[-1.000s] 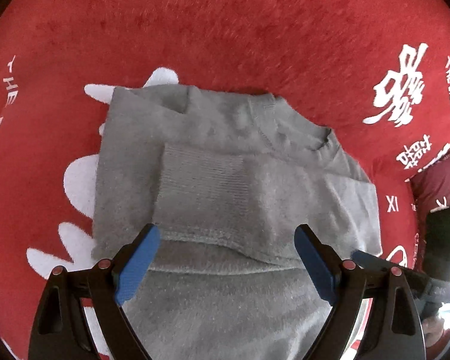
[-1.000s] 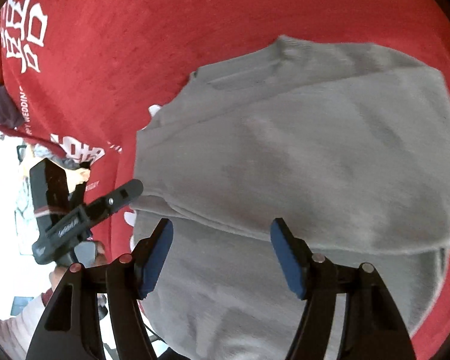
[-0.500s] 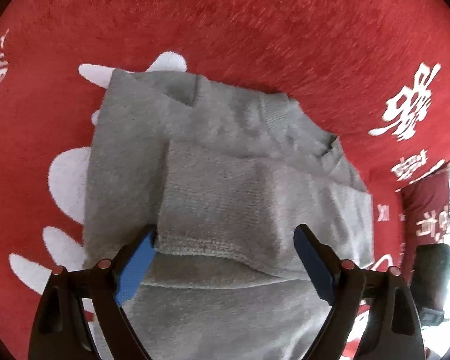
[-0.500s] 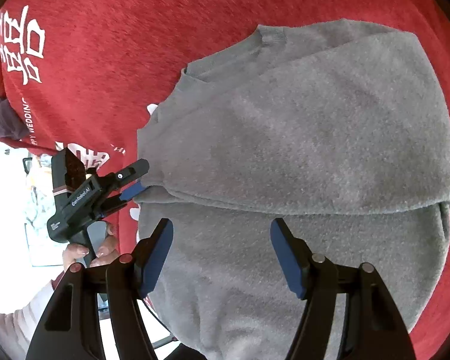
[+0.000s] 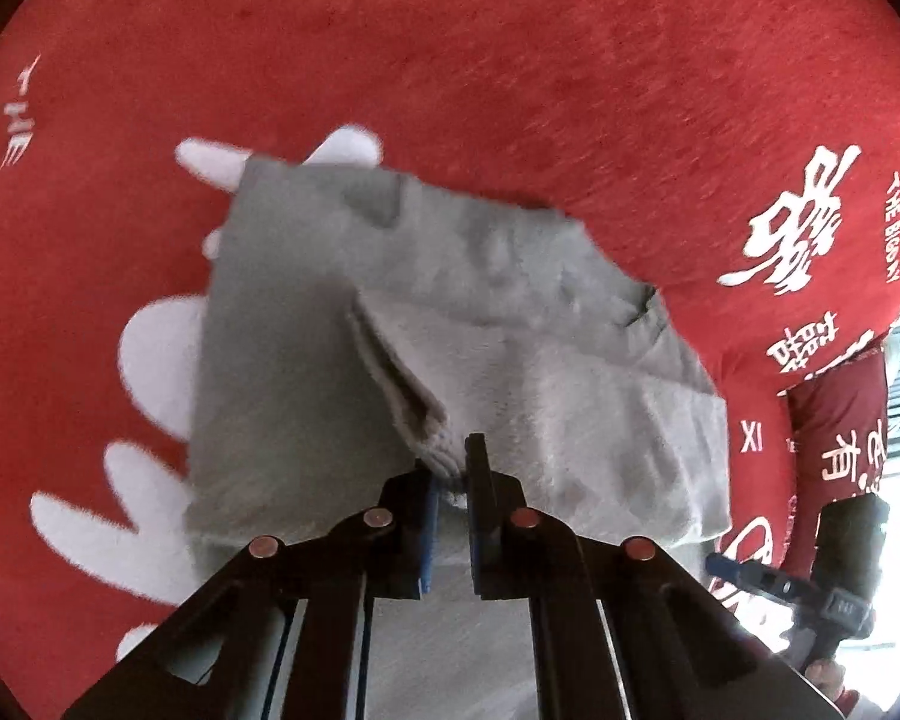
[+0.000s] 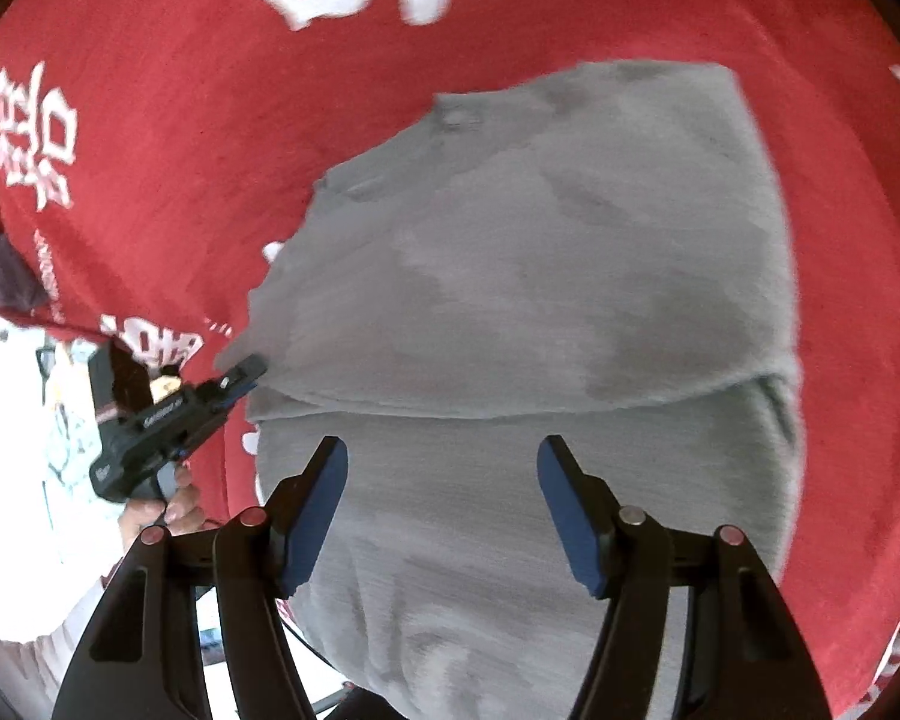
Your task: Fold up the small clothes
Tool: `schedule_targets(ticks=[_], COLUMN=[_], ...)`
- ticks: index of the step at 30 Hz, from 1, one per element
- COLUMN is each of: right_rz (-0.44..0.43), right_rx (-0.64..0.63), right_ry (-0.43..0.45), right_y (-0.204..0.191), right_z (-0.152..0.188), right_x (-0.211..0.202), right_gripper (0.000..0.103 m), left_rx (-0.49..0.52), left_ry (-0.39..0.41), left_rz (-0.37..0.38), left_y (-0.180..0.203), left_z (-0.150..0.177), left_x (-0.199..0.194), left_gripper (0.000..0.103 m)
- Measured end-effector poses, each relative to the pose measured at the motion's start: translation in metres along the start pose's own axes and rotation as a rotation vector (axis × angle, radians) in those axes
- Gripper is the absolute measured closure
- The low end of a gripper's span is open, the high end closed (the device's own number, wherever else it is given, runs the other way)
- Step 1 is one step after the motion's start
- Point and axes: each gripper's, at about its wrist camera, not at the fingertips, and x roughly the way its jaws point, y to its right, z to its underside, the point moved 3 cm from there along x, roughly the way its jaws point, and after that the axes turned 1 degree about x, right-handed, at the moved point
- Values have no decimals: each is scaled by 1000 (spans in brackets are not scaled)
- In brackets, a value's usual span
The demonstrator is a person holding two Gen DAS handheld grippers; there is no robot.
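A small grey knitted sweater (image 5: 498, 324) lies folded on a red cloth with white print. In the left wrist view my left gripper (image 5: 450, 468) is shut on the ribbed cuff edge of the folded sleeve lying on the sweater. In the right wrist view the same sweater (image 6: 540, 276) fills the middle, and my right gripper (image 6: 444, 480) is open above its near part, holding nothing. The left gripper (image 6: 240, 378) also shows there at the sweater's left edge.
The red cloth (image 5: 510, 60) with white characters (image 5: 798, 222) covers the whole surface. A dark red garment (image 5: 834, 402) lies at the right edge. The right gripper's body (image 5: 810, 594) shows at lower right of the left wrist view.
My left gripper has closed from wide open onto the sleeve's cuff edge, and the fabric has bunched up there. My right gripper stays open and has shifted slightly over the sweater.
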Motion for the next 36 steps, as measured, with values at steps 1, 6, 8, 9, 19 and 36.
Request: schedule_targets(ticks=[1,6,8,9,19,36], right_rz=[0,-35,-54,-67,111,111], right_rx=[26,223,294,335,192,207], right_ry=[0,72,101,115,151,102], right_y=[8,52,66,73,71,79], right_z=[0,-4,-8,-11,-32,-13], right_x=[-1,-12,-12,-12,-23,-46], right_gripper=[34,35,43,53,96,74], left_rx=[-5,-20,-26,-24,16,44], left_ry=[-12,-9,-10,-12,-20,-32], left_rz=[-9,-23,-24,-26,-51,-239], left_y=[-4,-14,-14,-14,-11,-19], left_z=[3,14,13,13,17,27], left_x=[2,7,6,6,6,-23], left_gripper=[93,93,94,94,93,29])
